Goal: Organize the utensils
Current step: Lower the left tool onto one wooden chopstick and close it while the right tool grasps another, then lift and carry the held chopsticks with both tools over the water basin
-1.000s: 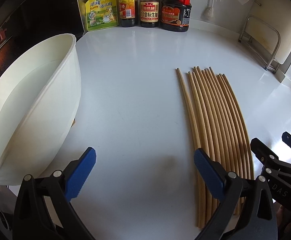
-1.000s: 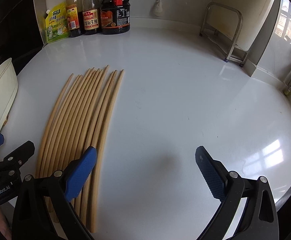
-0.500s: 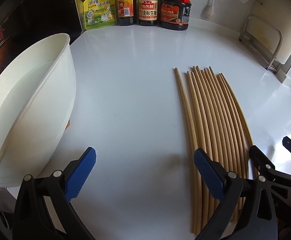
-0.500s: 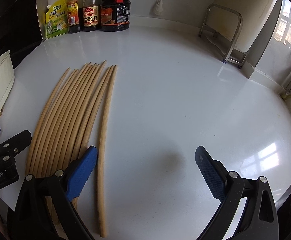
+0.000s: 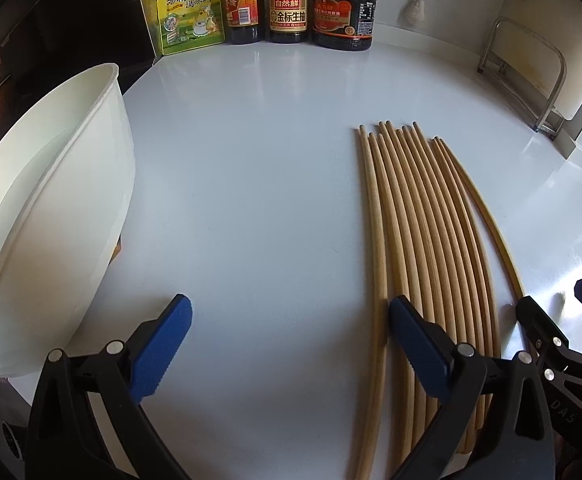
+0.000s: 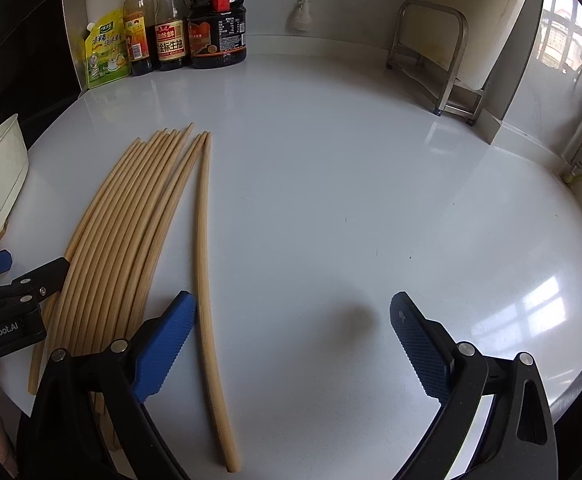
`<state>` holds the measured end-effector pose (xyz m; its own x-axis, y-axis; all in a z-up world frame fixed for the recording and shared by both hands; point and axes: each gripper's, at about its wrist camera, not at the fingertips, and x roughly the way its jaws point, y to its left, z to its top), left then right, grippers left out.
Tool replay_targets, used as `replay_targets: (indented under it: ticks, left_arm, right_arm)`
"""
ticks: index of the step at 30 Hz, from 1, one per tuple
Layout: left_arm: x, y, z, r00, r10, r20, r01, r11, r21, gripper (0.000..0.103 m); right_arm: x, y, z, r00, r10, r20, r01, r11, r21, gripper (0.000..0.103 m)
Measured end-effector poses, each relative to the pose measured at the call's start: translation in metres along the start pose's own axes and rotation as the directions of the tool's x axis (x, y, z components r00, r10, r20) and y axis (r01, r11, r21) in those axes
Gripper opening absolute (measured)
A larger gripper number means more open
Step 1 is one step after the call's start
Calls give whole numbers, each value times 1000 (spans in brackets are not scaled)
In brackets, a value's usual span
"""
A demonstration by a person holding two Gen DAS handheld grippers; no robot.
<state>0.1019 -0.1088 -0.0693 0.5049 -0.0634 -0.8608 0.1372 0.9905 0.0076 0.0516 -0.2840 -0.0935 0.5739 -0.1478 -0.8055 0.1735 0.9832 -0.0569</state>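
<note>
Several long bamboo chopsticks (image 5: 419, 232) lie side by side on the white counter (image 5: 251, 184), pointing away from me. In the right wrist view the same bundle (image 6: 131, 216) is at the left, and one chopstick (image 6: 205, 280) lies apart just right of it. My left gripper (image 5: 291, 340) is open and empty, its right finger over the bundle's near end. My right gripper (image 6: 291, 340) is open and empty, its left finger beside the lone chopstick. A white tub (image 5: 47, 208) stands at the left.
A yellow seasoning pouch (image 5: 189, 12) and three dark sauce bottles (image 5: 289, 4) line the back wall. A metal rack (image 6: 435, 56) stands at the back right. The counter's rounded edge (image 6: 571, 384) drops off on the right, and a dark stove area (image 5: 31, 40) lies left.
Both grippers have drawn closer to the counter and chopsticks. The rightmost chopstick has separated from the bundle and now lies apart. Both grippers stay open.
</note>
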Motion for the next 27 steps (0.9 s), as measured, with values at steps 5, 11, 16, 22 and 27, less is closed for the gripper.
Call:
replay_targets:
  ticks: [5,11,16,22,27]
  left_arm:
    - [1,0,6,1000,-9,5,9,1000,-5,97]
    - [-6,-8,9,999,-36,26,35,999,34,62]
    - [-12,-20,8,996,-86,16,84,993,85,16]
    - [-14,-15,6,984,-173,-29,175,983,57,7]
    - [-29,-7,4,974,-224,-35,225,974,28,7]
  right_arm:
    - [1,9,5,999,-13,30,14,999,-48,89]
    - [-1,19,7,998,38,49,-33,995,-91,48]
    - [-4,32,6,996,81,35,-76,988,-138,14]
    - [-5,22,7,987,159,11,-158,986,-49,6]
    - [-17,8,6,975,220,30,-221,974,56,6]
